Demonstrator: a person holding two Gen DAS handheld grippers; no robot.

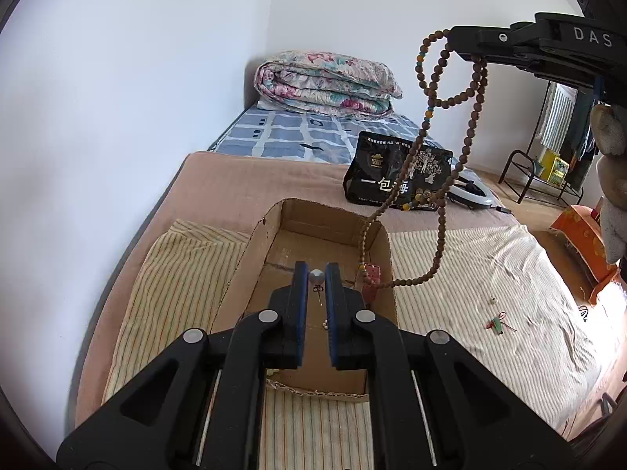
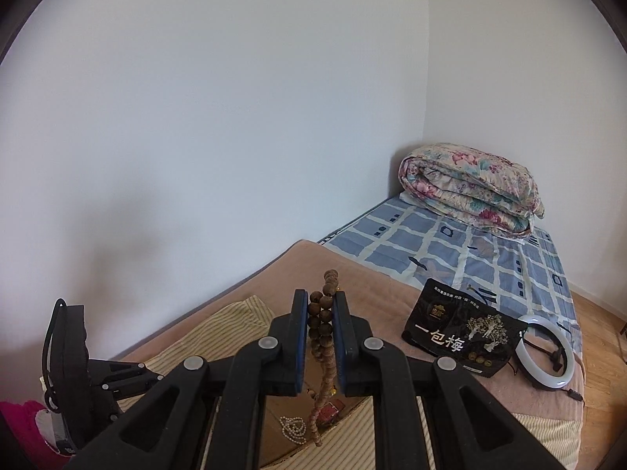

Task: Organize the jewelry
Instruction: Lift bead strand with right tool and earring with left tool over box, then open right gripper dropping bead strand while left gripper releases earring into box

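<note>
R gripper (image 2: 320, 315) clamped on bead necklace (image 1: 450, 180), held high w/ fingers pinching a bunch of strands near the top. Rest of the strand hangs in long loops; lowest loop drapes over the right wall of the cardboard box (image 1: 382, 243), tail end dipping inside by a small red item (image 1: 370, 280), too small to ID.

L gripper (image 1: 313, 274) low over the box, fingers closed on a small earring (image 1: 316, 277) w/ a silvery ball, pin hanging beneath.

Box sits on striped cloth (image 1: 490, 274) on the bed. Pearl string (image 2: 294, 429) already lies on the box floor. Couple of small pieces, one green (image 1: 497, 324), lie on the cloth to the right, outside the box.

Handling, my read: necklace is limp, light-ish, no stiffness; swings and tangles easily, loops may snag on the box edge. Round beads prob. slick, so pinch several strands together, as now. Lower slowly so it coils inside, not over the wall. Earring tiny, hard, easily dropped; grip at ball, not pin.
</note>
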